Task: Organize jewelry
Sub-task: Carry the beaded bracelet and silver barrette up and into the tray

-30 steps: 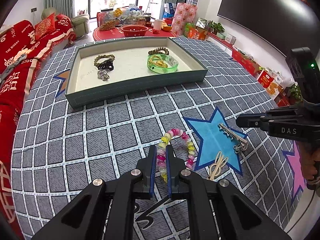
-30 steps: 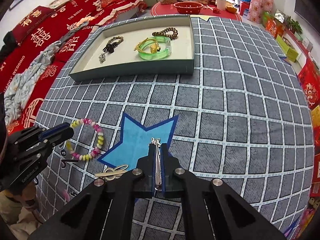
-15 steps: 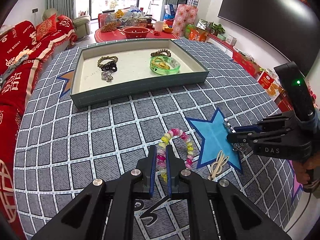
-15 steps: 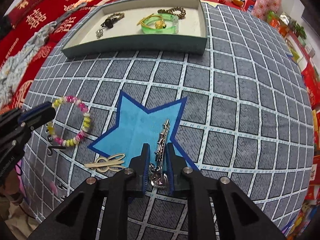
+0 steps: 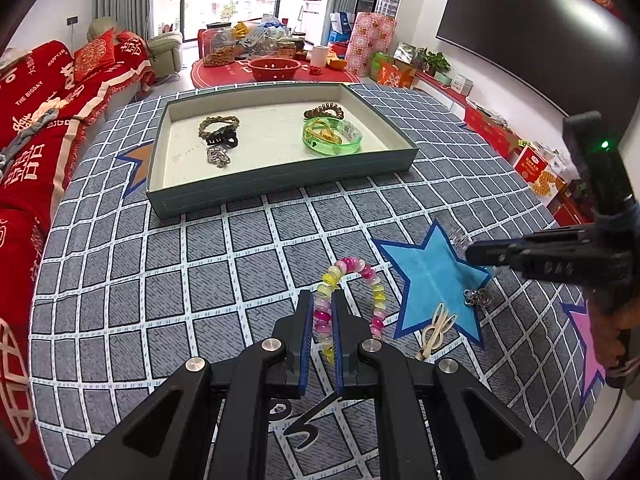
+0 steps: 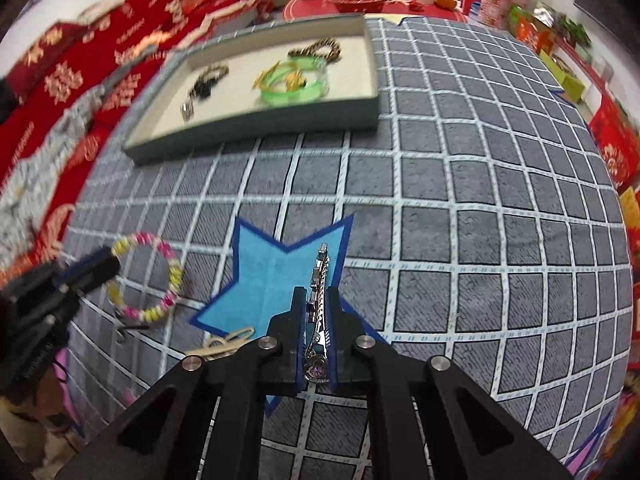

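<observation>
Two grips set: right gripper (image 6: 316,336) clamps the silver hair clip (image 6: 319,300) lengthwise; tray (image 6: 256,136) sits at eleven o'clock, while left gripper (image 5: 320,320) pinches the beaded bracelet (image 5: 352,300).

Between my claws and the tray (image 5: 280,184), the checked surface (image 5: 200,264) lies bare, a wide lane for either claw. The tray's raised wall blocks a low approach; entry is from above. Inside, the middle of the tray floor is free, between the dark clip (image 5: 222,140) and braided band (image 5: 218,124) on one side and the green bangle (image 5: 332,140) on the other. Near my claws, a pale hairpin (image 5: 436,330) lies between them on the blue star (image 5: 432,280).
</observation>
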### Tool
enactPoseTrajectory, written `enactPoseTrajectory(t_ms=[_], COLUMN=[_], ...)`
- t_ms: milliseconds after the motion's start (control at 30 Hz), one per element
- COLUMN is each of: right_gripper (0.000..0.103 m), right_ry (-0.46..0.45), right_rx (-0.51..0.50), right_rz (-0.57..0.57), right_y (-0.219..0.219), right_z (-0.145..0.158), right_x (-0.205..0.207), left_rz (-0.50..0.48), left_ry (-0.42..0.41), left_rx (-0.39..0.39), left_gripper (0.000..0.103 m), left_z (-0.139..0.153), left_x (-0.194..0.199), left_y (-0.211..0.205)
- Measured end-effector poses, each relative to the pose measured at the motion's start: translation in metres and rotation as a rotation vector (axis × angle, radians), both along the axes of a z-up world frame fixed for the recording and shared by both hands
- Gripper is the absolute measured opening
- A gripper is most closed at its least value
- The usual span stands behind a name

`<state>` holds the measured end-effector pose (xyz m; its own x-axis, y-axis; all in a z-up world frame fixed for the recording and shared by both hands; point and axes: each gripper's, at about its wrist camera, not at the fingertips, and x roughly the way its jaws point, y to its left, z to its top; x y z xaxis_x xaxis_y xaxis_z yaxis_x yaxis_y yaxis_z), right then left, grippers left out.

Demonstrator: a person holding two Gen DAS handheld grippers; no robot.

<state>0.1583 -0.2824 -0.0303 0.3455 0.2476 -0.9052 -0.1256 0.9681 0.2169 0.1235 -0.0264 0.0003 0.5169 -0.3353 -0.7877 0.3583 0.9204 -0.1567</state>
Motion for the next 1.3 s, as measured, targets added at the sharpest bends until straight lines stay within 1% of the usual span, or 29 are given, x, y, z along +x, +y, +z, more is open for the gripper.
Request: enactPoseTrajectory(t_ms=[233, 433, 633, 800, 1000, 1167, 1300], right_gripper=[0.009, 0.009, 0.009, 0.009, 0.009, 0.009, 0.009], right_ry=[-0.029, -0.079, -0.143, -0.181, -0.199, -0.195, -0.183], right_rx=[0.068, 0.123, 0.161, 0.161, 0.158, 0.147, 0.138], right_rz=[-0.036, -0.061, -0.079, -0.068, -0.055, -0.061, -0.08], right_y=[-0.011, -0.014, -0.012, -0.003, 0.007, 0.013, 0.011], right_z=[0.013, 0.031, 0.056, 0.075, 0.086, 0.085, 0.075], right_x=[-0.004, -0.001, 0.01, 0.032, 0.067, 0.106, 0.139], left_rz=[0.006, 0.012, 0.025, 0.042, 0.062, 0.07, 0.076], left_ry=[-0.003, -0.03, -0.069, -0.098, -0.126, -0.124, -0.11], left_rx=[-0.009, -0.024, -0.023, -0.02, -0.009, 0.015, 0.023], left_gripper=[0.022, 0.022, 0.022, 0.022, 0.022, 0.022, 0.022], left_z=[0.004, 0.02, 0.04, 0.055, 0.068, 0.066, 0.057], left_x=[0.001, 0.009, 0.025, 0.048, 0.086, 0.123, 0.152], left_y=[0.002, 0.008, 0.015, 0.021, 0.021, 0.011, 0.002])
